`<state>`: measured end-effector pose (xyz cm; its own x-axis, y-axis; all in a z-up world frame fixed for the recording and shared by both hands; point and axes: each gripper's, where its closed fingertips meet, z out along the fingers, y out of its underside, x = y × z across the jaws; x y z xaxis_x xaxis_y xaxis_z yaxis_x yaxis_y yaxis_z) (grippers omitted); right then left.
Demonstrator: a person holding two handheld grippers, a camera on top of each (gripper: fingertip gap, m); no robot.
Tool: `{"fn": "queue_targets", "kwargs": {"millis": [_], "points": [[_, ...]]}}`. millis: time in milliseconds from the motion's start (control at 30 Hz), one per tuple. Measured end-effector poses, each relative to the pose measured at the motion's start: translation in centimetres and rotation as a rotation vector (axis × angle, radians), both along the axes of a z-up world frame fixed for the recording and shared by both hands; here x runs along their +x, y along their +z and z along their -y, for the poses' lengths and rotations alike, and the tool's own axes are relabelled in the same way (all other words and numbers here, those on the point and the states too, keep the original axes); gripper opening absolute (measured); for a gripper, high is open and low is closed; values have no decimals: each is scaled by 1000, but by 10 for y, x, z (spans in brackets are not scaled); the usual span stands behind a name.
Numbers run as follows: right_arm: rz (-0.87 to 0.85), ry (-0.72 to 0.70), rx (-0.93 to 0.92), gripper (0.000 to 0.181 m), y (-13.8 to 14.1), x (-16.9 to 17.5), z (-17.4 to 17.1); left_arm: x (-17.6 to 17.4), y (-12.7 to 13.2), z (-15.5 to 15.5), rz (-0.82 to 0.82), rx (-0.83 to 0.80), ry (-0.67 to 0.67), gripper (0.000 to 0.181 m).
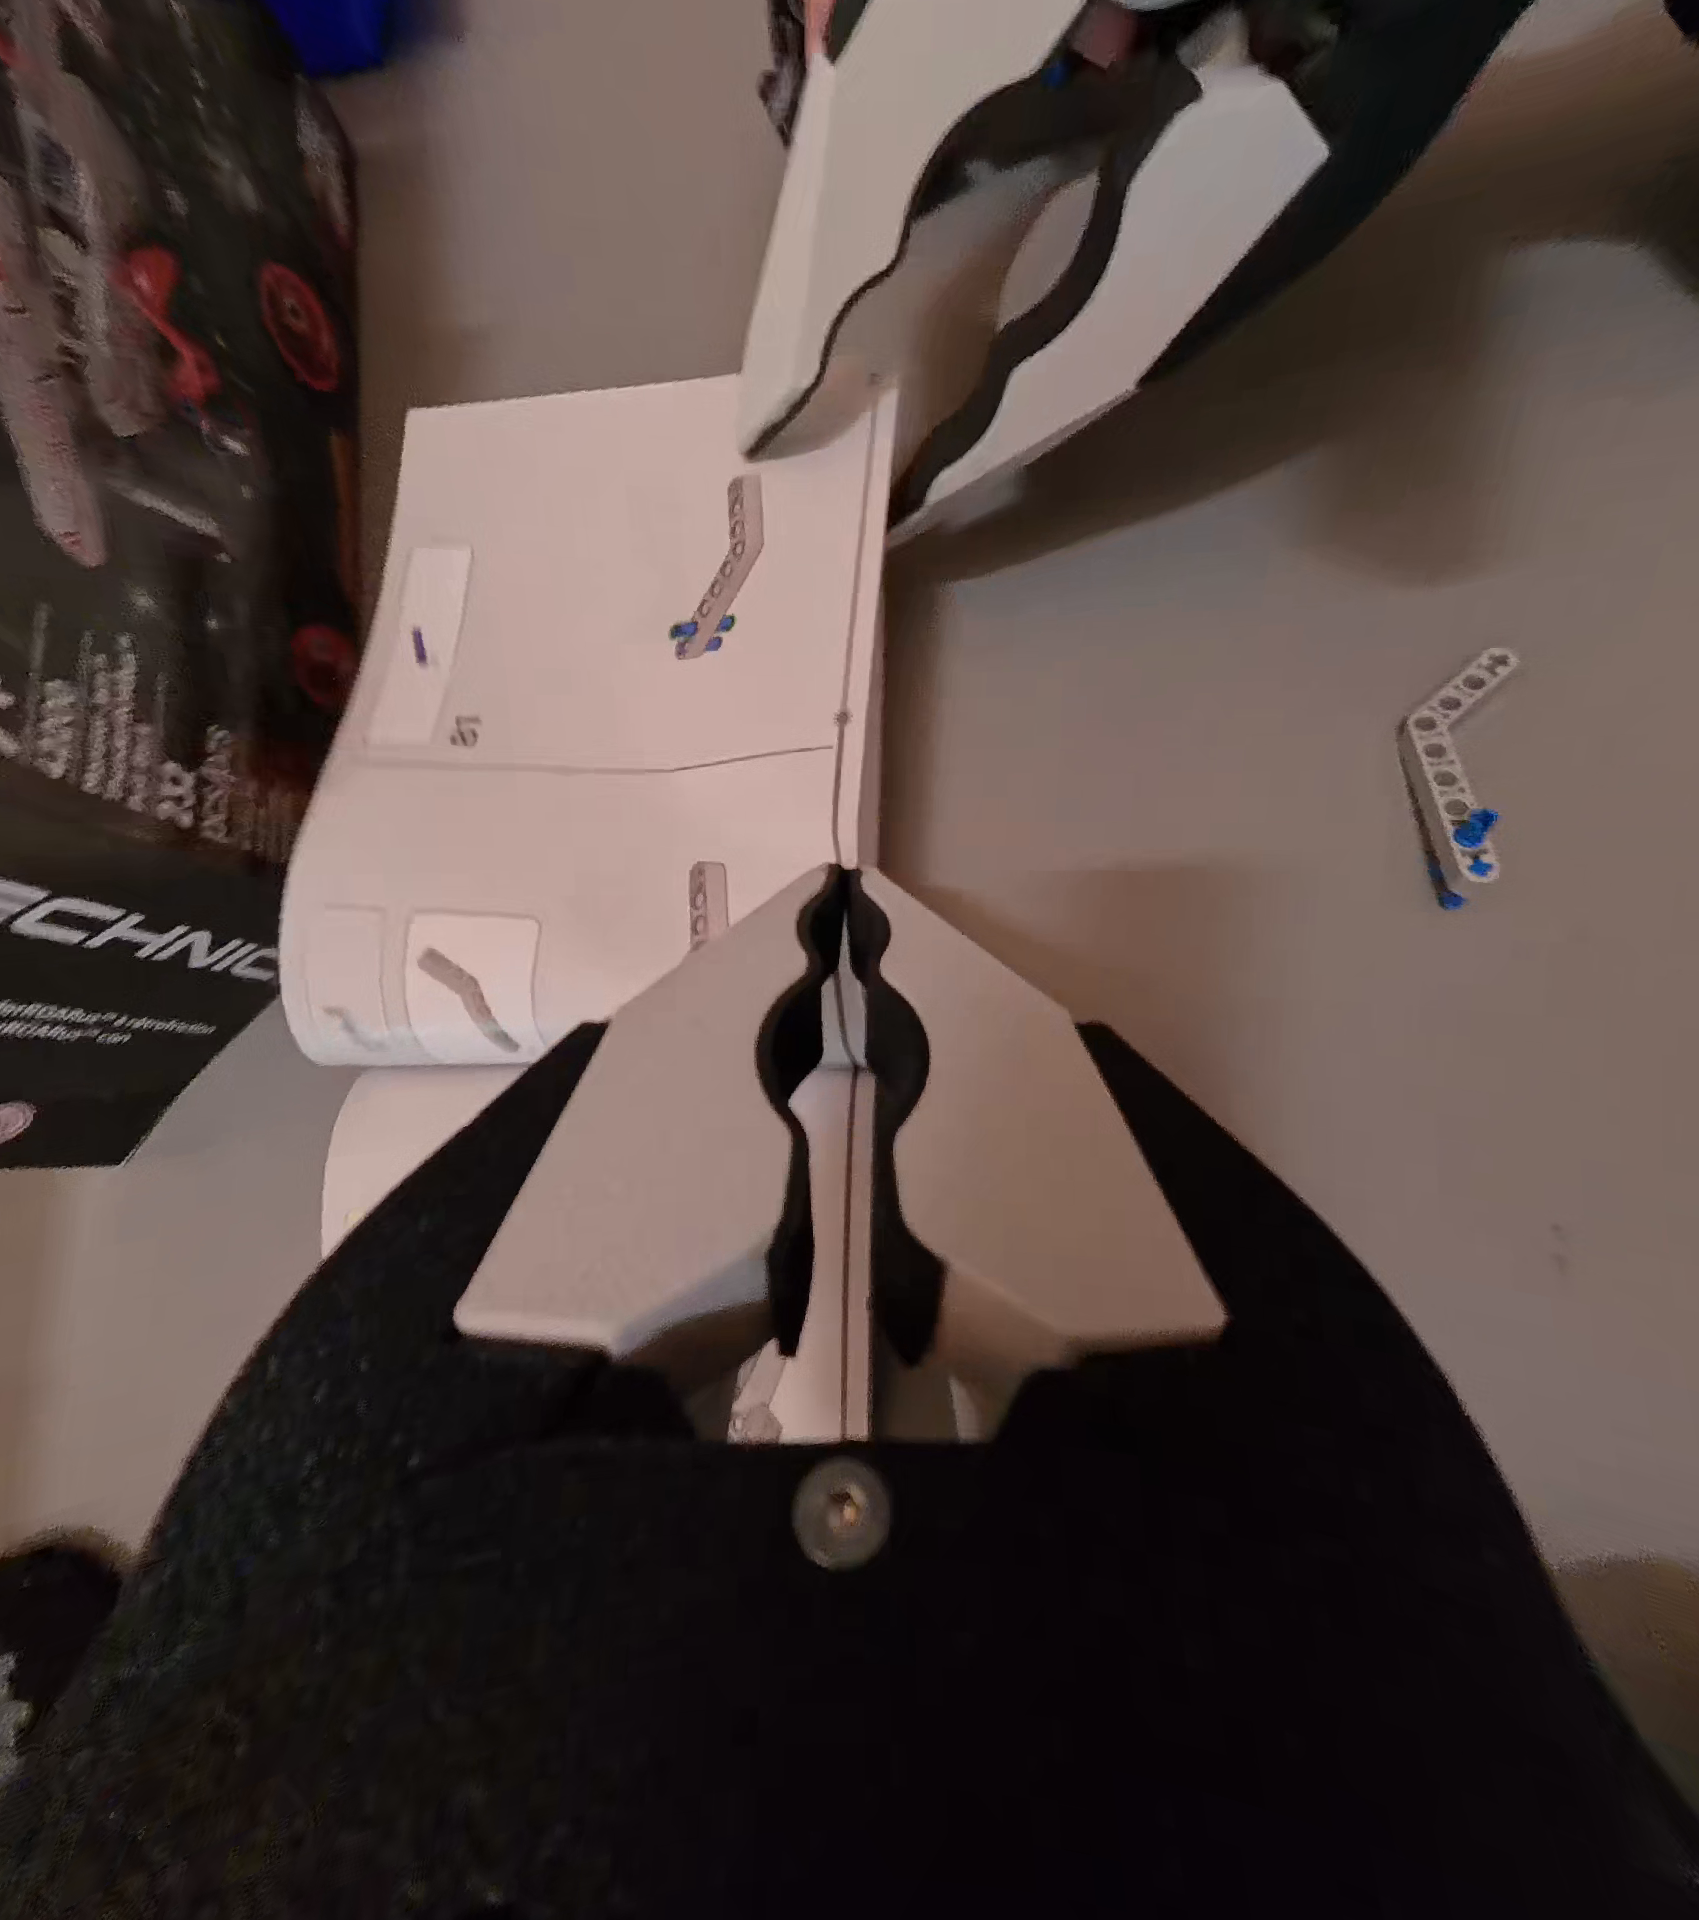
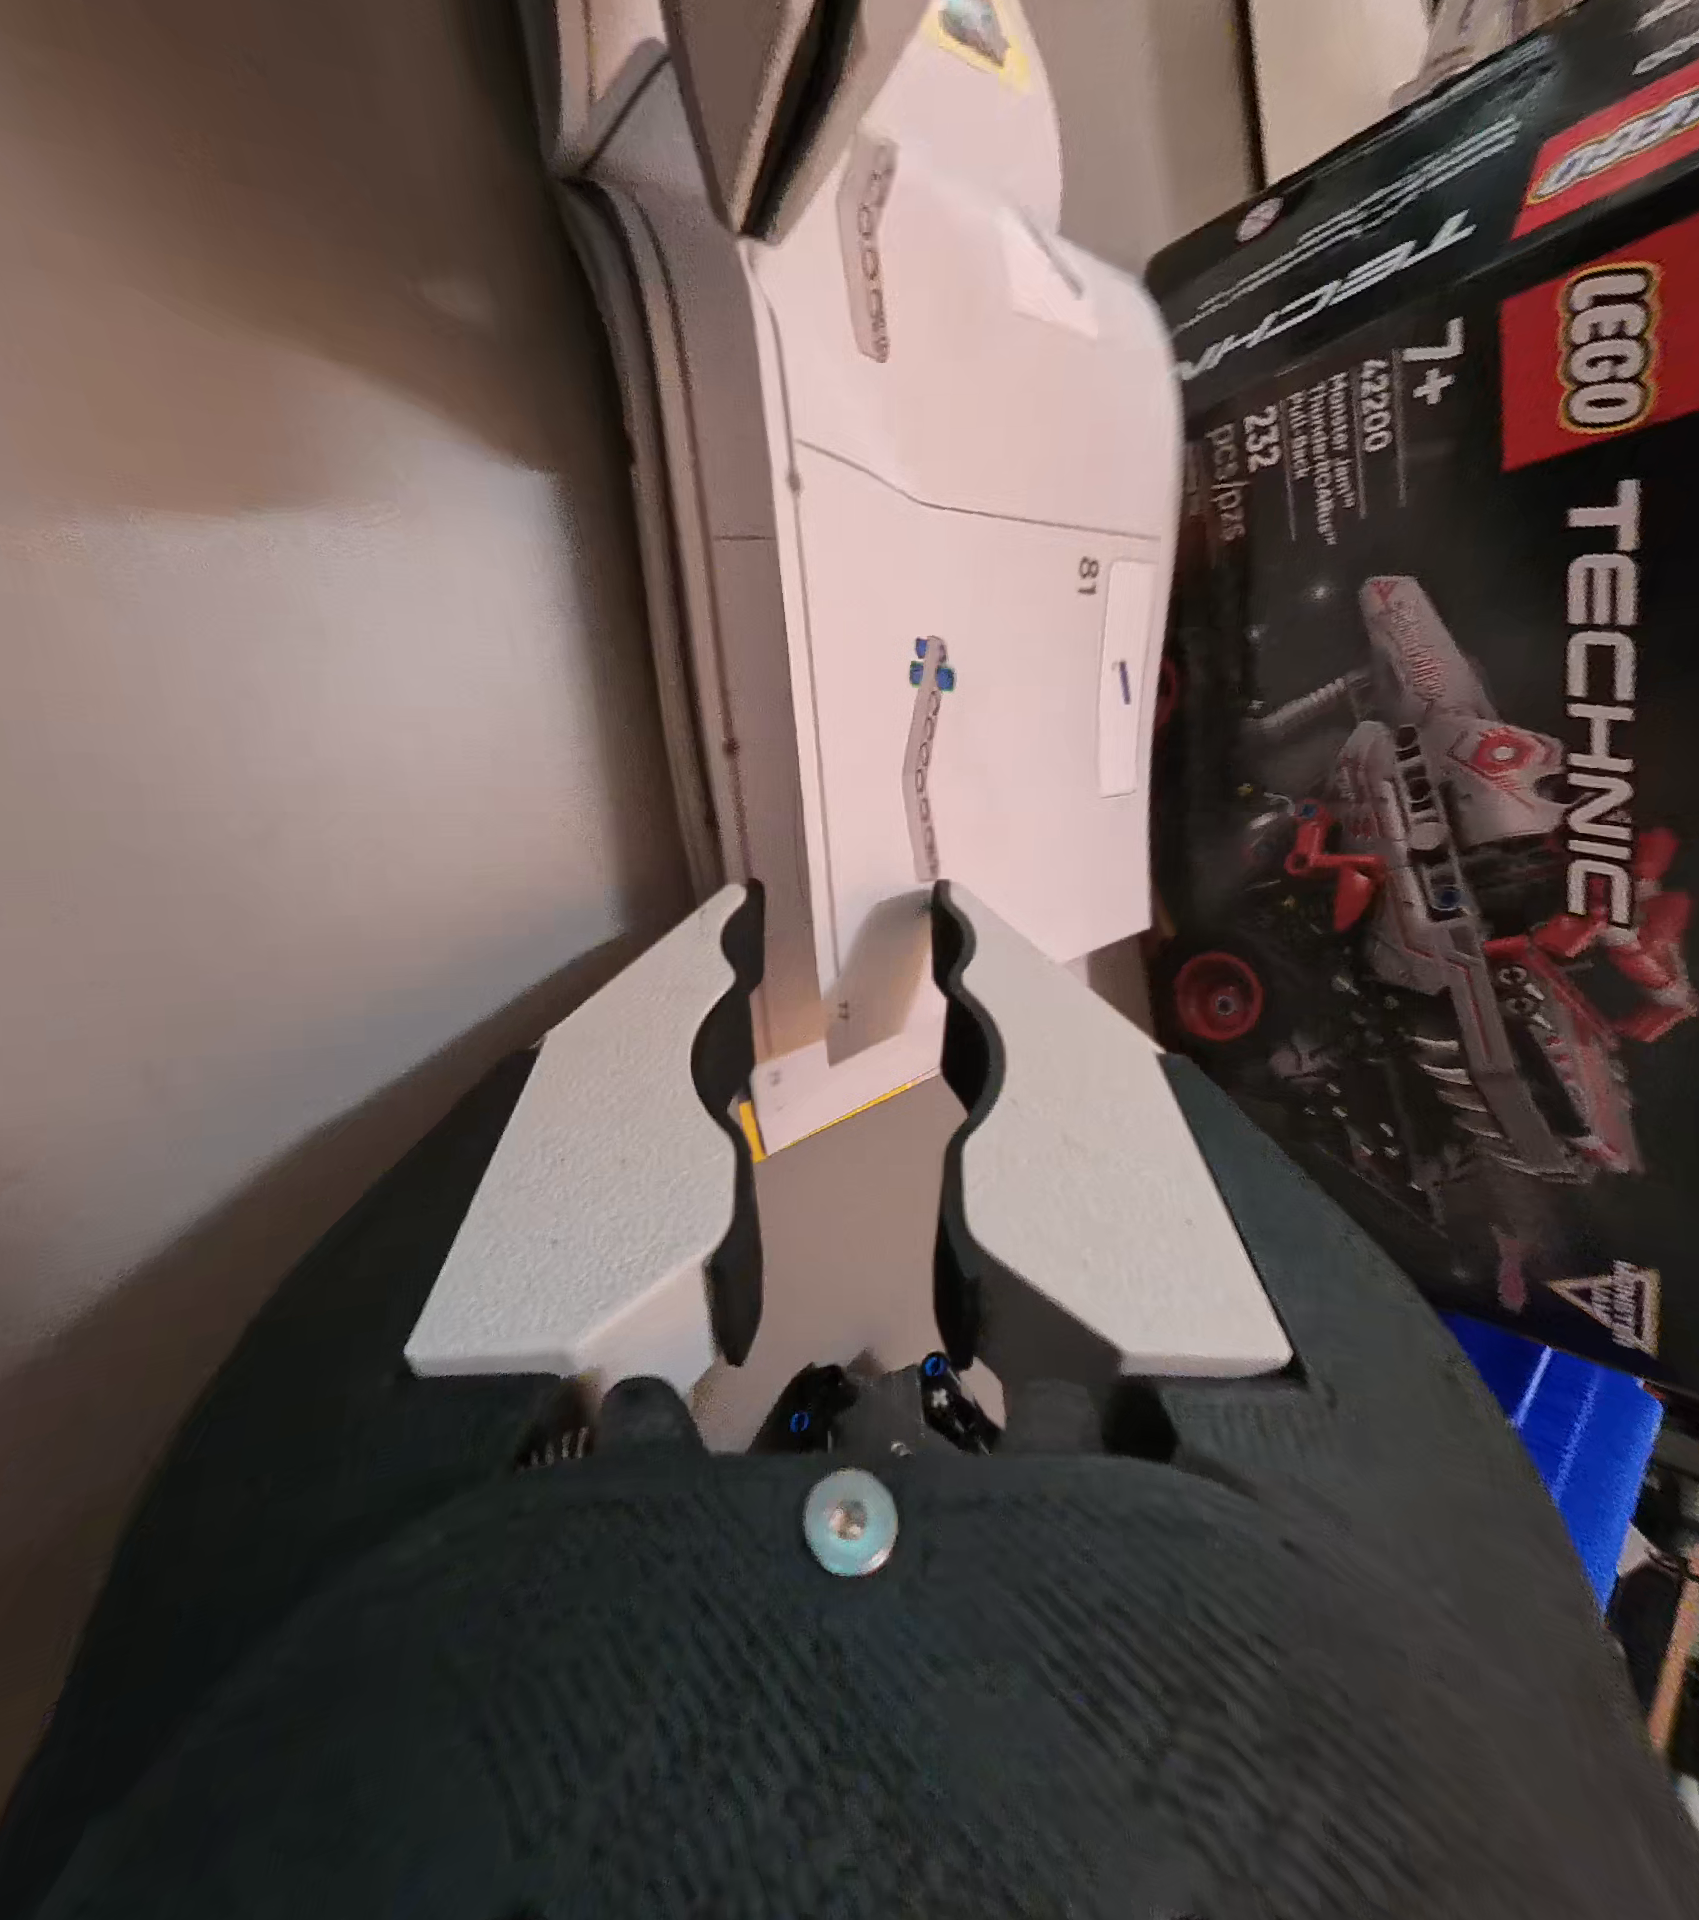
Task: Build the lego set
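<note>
The left gripper (image 1: pixel 843 878) is closed, its tips pinched on the right-hand edge of the open instruction booklet (image 1: pixel 616 623); the booklet lies flat on the beige worktop (image 1: pixel 1188 1091), touching the black set box (image 1: pixel 97 520) to its left. The box bears a red logo patch, white lettering and a picture of a red-and-grey vehicle. The right gripper (image 2: pixel 845 899) stands open over the booklet's far end. A bent grey beam (image 1: pixel 1447 769) with blue pins lies alone, well right of the booklet.
</note>
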<state>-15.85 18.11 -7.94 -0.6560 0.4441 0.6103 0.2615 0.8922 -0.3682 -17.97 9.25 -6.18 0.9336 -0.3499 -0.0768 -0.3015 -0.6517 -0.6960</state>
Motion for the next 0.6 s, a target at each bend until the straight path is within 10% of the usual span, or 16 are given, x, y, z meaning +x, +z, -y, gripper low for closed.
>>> {"fn": "queue_targets", "kwargs": {"millis": [33, 300, 600], "points": [[-14, -9, 2, 31, 1, -2, 0, -3, 2, 1, 2, 15, 22, 0], [-236, -399, -208, 55, 40, 1, -17, -24, 31, 16, -16, 231, 331, 0], [-273, -440, -487, 19, 39, 39, -6, -36, 25, 61, 24, 308, 683, 0]]}}
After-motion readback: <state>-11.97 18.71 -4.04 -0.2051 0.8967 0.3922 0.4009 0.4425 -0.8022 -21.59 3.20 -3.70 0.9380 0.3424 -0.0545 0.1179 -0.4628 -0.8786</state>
